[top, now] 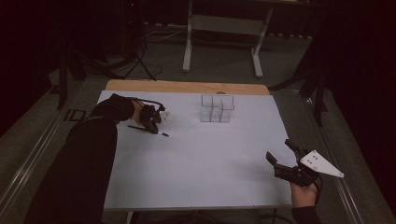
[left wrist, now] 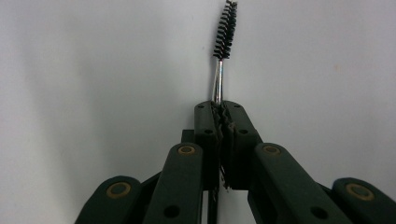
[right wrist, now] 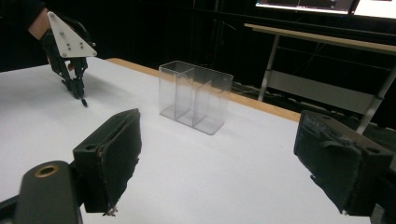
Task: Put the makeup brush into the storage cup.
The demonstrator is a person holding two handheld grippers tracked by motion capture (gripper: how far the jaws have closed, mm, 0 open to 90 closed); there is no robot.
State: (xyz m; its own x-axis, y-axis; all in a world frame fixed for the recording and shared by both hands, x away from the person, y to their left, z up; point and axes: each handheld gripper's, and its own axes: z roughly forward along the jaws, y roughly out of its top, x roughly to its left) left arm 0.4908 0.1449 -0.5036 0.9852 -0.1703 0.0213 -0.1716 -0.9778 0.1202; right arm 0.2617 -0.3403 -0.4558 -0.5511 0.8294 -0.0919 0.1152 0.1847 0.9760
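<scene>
My left gripper point(left wrist: 220, 112) is clamped on a thin brush point(left wrist: 223, 51), its fingers point(left wrist: 205, 126) pressed together around the wire stem just below the bristles. In the left gripper view the brush runs straight out from between the fingers, bristled tip farthest from me, and its long axis follows the gripper's own line with a slight lean to the right. Part of the stem also pokes out behind the fingers.

From the high view the brush point(top: 148, 130) sits at the far left of the white desk point(top: 201, 177), low over the surface or on it; I cannot tell whether the tip touches. There its length runs roughly across the desk.

I judge it very light, with a springy twisted-wire stem and soft bristles that would crush if pinched. The bare stem is the right place to hold, though it is narrow and smooth and could swivel between the pads.

My right gripper point(top: 282, 155) hovers near the desk's right front corner, fingers point(right wrist: 112, 158) spread wide and empty. A clear divided box point(top: 216, 108) stands toward the far middle of the desk, well apart from both grippers.
</scene>
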